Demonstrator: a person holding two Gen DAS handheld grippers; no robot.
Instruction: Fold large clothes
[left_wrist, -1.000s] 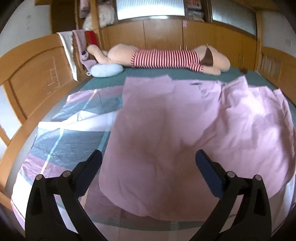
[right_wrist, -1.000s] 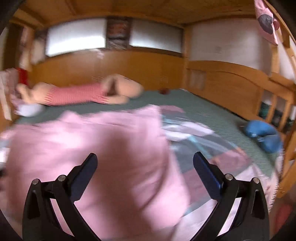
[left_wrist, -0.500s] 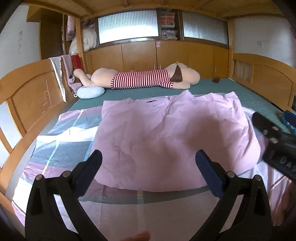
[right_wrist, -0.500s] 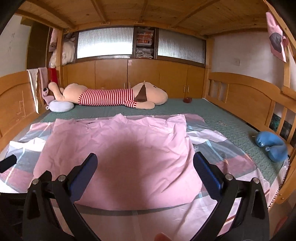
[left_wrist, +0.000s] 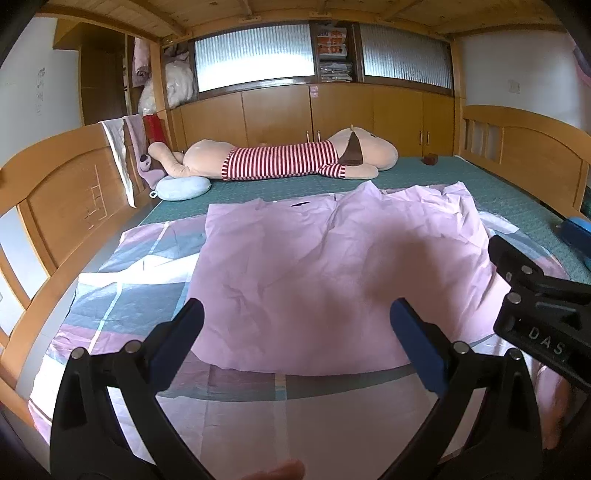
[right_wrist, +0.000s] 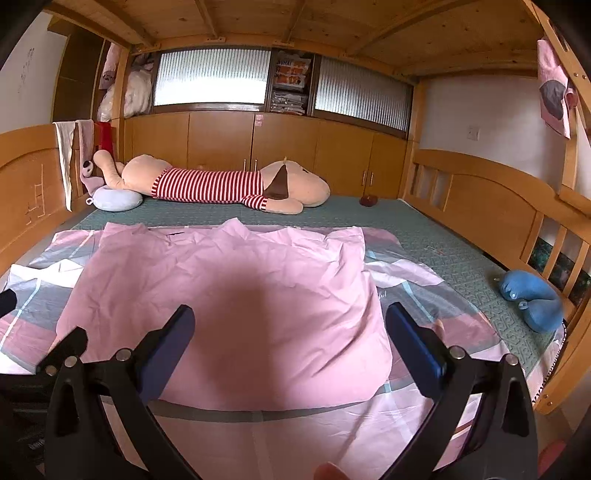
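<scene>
A large pink garment (left_wrist: 325, 273) (right_wrist: 229, 295) lies spread flat on the bed, its near hem toward me and its wrinkled top edge toward the plush toy. My left gripper (left_wrist: 295, 332) is open, held back above the near hem with nothing between its blue pads. My right gripper (right_wrist: 290, 334) is open too, hovering over the garment's near right part. The right gripper's black body (left_wrist: 543, 314) shows at the right edge of the left wrist view.
A patchwork sheet (left_wrist: 122, 280) covers the green mattress (right_wrist: 436, 243). A striped plush dog (left_wrist: 280, 162) and a pale blue cushion (left_wrist: 181, 186) lie at the far end. A blue neck pillow (right_wrist: 532, 299) sits by the right rail. Wooden rails (left_wrist: 55, 192) flank both sides.
The garment was moving and blurred a second ago; it now lies flat and still. Both grippers have drawn back toward the bed's near edge, staying open.
</scene>
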